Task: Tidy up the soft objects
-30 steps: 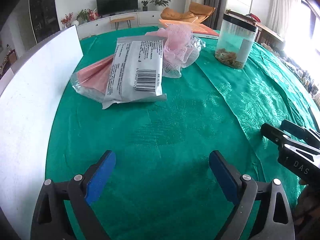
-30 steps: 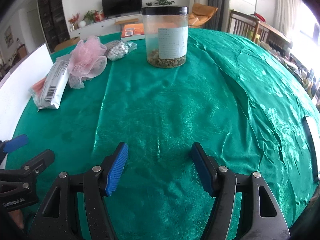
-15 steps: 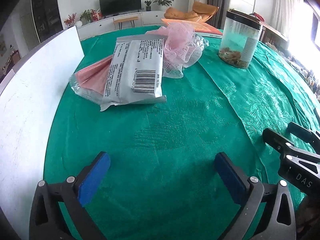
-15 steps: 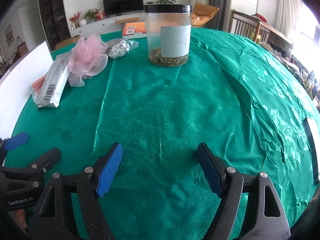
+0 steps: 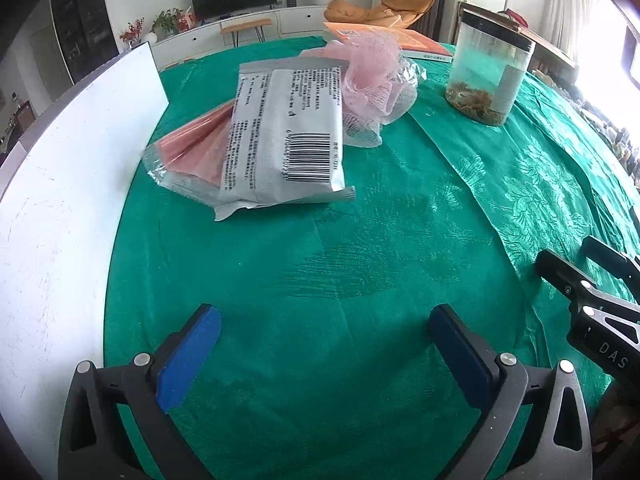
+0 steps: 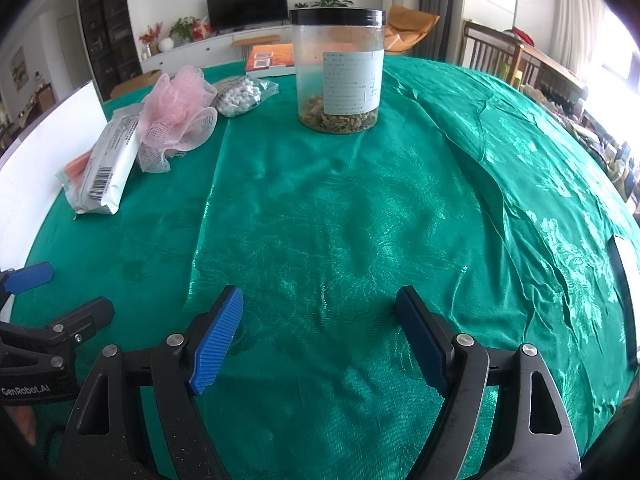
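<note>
Two views, left wrist first: your left tool [image 5: 324,330] stands fully spread and empty above the green worktop [image 5: 360,264], with the grey packet [image 5: 280,140], pink pouch [image 5: 192,144] and pink mesh puff [image 5: 372,76] heaped well ahead, so sorting looks unstarted. Right wrist: your right tool [image 6: 320,328] is wide apart, grips nothing, and the bead bag [image 6: 240,96] lies beside the puff near the jar [image 6: 338,72].

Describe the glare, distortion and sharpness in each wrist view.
Left wrist view: strong fisheye bend curves the white board; the window at the right edge is blown out; the barcode on the grey packet reads sharp. Right wrist view: bright sheen streaks the green tablecloth, daylight washes out the upper right corner, the jar stays sharp, and dark vignetting rounds the corners.
</note>
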{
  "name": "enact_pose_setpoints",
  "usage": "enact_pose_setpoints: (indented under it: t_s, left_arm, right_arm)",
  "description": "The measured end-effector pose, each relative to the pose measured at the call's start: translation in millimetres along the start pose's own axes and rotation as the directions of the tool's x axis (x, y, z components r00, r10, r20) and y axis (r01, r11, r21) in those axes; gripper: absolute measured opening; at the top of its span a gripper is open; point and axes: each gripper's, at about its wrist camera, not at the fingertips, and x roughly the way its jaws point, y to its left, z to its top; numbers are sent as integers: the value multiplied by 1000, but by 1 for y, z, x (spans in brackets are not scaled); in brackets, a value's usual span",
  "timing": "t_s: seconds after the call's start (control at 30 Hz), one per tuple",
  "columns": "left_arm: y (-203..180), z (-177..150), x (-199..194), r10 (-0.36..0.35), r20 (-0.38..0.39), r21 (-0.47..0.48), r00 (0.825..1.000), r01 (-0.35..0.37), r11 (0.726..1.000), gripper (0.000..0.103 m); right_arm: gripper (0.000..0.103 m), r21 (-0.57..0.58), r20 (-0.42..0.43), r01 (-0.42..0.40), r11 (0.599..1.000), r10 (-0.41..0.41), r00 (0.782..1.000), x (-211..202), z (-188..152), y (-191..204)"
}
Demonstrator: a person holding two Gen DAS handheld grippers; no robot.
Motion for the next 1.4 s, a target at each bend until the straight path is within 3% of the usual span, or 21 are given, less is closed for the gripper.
enact_pose_setpoints:
  t_s: [0.17,0.37,1.4]
  left_arm:
    - [4,-5,-2,-7,53,4,999,7,1000,103]
    - [4,-4,-2,-14,64,13,998,13,1000,103]
    - [5,-5,-2,-14,65,13,998,14,1000,103]
  right_arm:
    - [81,0,0,0,1000,0,1000,0,0,0]
    - [81,0,0,0,1000,0,1000,0,0,0]
    - [82,1,0,-1,1000,1,1000,0,0,0]
